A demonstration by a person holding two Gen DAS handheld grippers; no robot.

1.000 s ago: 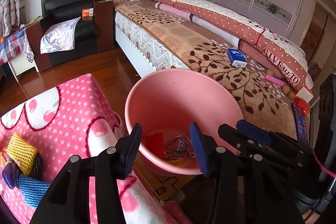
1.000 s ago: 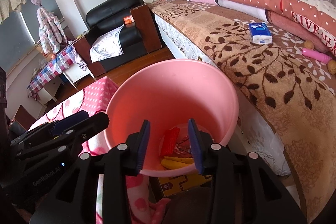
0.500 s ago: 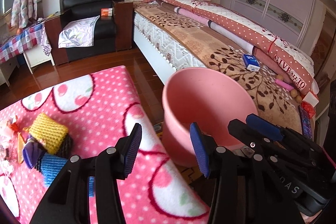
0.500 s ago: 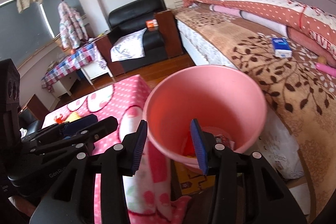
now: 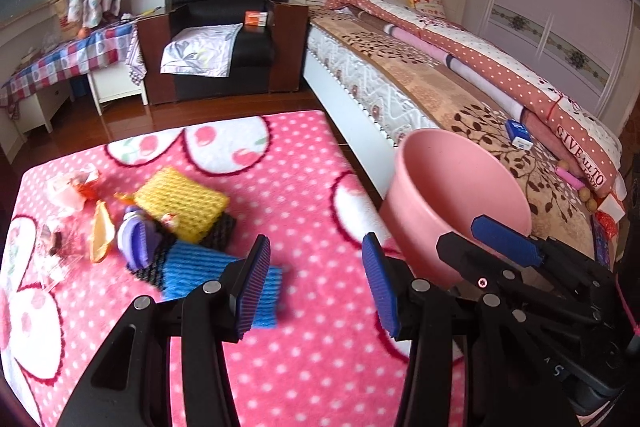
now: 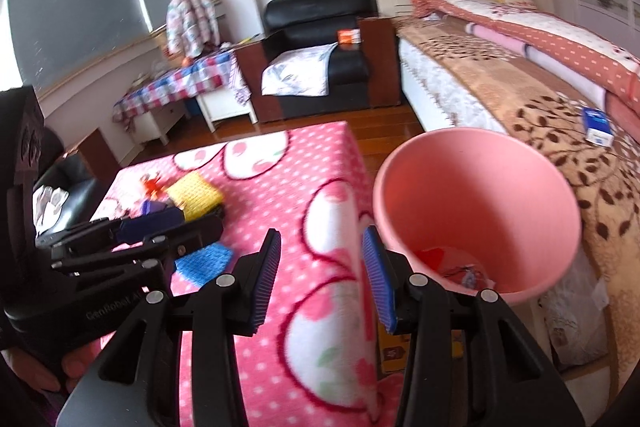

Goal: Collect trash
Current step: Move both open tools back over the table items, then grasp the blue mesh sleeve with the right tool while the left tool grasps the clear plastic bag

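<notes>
A: What's nearest in the left wrist view?
B: The left gripper (image 5: 316,279), low centre of the frame, its fingers spread apart and holding nothing, above the pink dotted desk (image 5: 304,183).

A: And the other one?
B: The right gripper (image 6: 320,277) sits low centre in its own view, fingers likewise released and empty, over the desk's right edge.

A: Where is the trash?
B: Middle left of the left view: a blue net sleeve (image 5: 200,265) just beyond the left finger, then a purple piece (image 5: 136,237), a yellow net sleeve (image 5: 182,201), and an orange wrapper (image 5: 100,237), huddled together on the desk. More scraps lie inside the pink bucket (image 6: 476,195), right of the desk.

A: Farther back?
B: The bed (image 5: 440,87) at right, a black armchair (image 5: 228,23) at upper centre.
</notes>
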